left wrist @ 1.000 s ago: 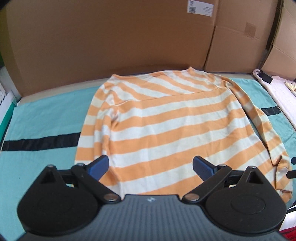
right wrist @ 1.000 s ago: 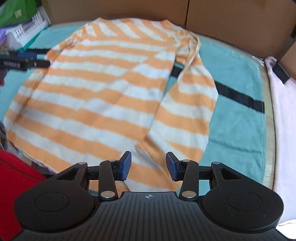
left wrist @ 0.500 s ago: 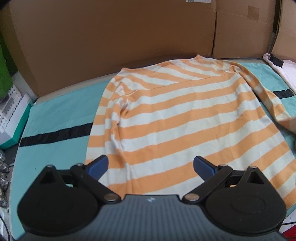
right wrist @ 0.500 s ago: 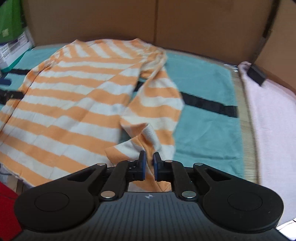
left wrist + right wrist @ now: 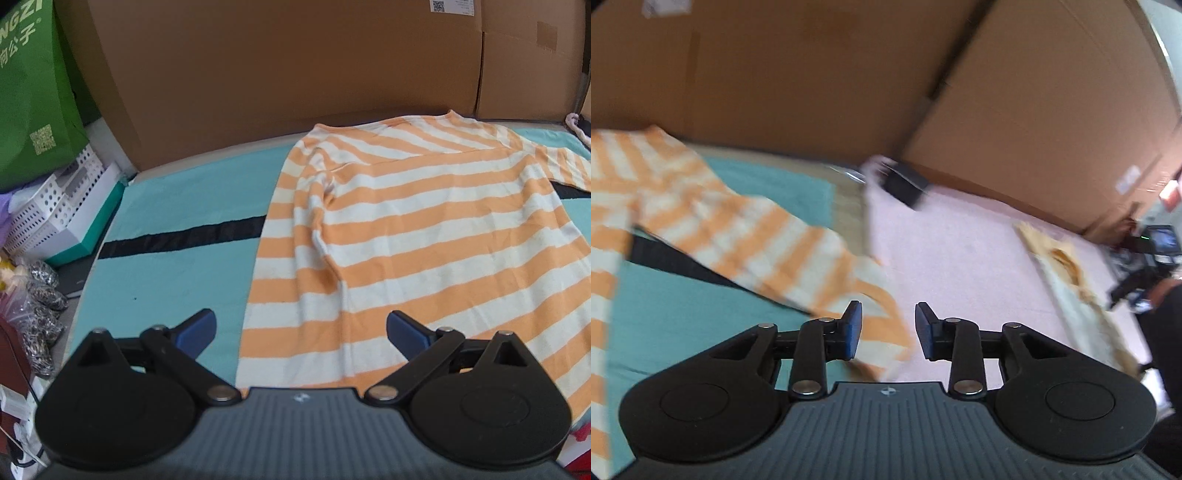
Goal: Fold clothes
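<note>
An orange and white striped long-sleeve top (image 5: 424, 236) lies flat on a teal cloth (image 5: 177, 221) with a black stripe. My left gripper (image 5: 301, 332) is open and empty, hovering over the top's near left hem. In the blurred right wrist view the top's right sleeve (image 5: 757, 240) is stretched out sideways over the teal cloth (image 5: 683, 317), its cuff end just beyond my right gripper (image 5: 888, 328). That gripper's jaws stand apart, with nothing between them.
Cardboard boxes (image 5: 295, 74) wall the back. A green bag (image 5: 33, 92), white perforated basket (image 5: 55, 199) and small bags stand at the left. A pale pink cloth (image 5: 960, 258) with a black tag (image 5: 905, 184) and a cream item (image 5: 1071, 277) lie right of the sleeve.
My right gripper, shut on the sleeve cuff half a second ago, pulled the sleeve out to the right and has opened, letting it go. My left gripper drifted left, still open.
</note>
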`<move>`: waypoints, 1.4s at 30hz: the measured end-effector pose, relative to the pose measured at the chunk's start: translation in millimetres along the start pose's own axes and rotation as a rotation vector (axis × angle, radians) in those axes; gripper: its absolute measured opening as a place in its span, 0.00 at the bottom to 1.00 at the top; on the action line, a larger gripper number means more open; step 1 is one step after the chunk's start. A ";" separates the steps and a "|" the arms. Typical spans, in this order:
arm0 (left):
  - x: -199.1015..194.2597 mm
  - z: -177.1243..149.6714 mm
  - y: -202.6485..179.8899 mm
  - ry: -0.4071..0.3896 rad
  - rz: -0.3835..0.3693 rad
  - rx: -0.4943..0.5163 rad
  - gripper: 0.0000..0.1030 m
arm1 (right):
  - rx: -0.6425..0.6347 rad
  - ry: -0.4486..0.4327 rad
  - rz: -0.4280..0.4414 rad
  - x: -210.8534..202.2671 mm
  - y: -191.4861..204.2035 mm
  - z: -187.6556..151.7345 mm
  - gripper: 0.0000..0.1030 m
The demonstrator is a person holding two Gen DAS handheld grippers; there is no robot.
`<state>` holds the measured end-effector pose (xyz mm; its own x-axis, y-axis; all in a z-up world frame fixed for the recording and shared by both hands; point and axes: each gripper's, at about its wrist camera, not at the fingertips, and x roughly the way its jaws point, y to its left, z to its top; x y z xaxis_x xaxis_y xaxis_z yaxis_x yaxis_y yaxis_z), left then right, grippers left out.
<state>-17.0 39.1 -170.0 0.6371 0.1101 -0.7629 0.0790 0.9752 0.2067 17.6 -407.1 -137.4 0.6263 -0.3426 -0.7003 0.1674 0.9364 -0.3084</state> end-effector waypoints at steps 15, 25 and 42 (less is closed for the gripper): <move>-1.0 -10.4 158.1 -0.057 0.021 -0.061 0.96 | -0.484 -0.012 1.014 -111.4 333.2 3.4 0.48; 1.9 -19.2 218.6 -0.117 -0.182 0.105 0.98 | -0.546 0.084 0.807 -123.5 462.0 -35.4 0.47; 8.4 -15.6 261.5 -0.154 -0.216 0.084 0.99 | 0.052 0.149 0.891 -151.9 410.9 5.6 0.02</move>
<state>-3.0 298.0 -131.9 0.7070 -0.1352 -0.6942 0.2847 0.9529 0.1043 -4.5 30.2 -154.1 0.4358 0.5081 -0.7429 -0.2962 0.8604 0.4147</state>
